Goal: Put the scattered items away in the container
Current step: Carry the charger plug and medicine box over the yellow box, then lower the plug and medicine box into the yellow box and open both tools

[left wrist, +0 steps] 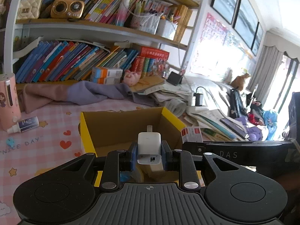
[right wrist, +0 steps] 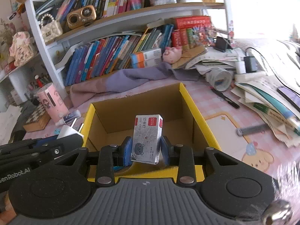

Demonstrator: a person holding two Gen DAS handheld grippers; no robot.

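Both claws sit over the box [right wrist: 196, 112], charger [left wrist: 149, 146] left of the staple packet [right wrist: 147, 138]

Legible text in both wrist views

The pink cloth [left wrist: 46, 136] on the surface reads "NICE DAY" in grey capitals. The right hand-held gripper [left wrist: 189, 131], seen from the left wrist view, shows the letters "DAS" on its arm. The left hand-held gripper [right wrist: 69, 131], seen from the right wrist view, carries "GenRobot.AI" along its arm. The staple box [right wrist: 147, 138] is printed "订书钉", with a small line beginning "24/6" beside it; its red labels and lower fine print are too small to read. Book spines on the shelf [right wrist: 131, 24] are illegible.
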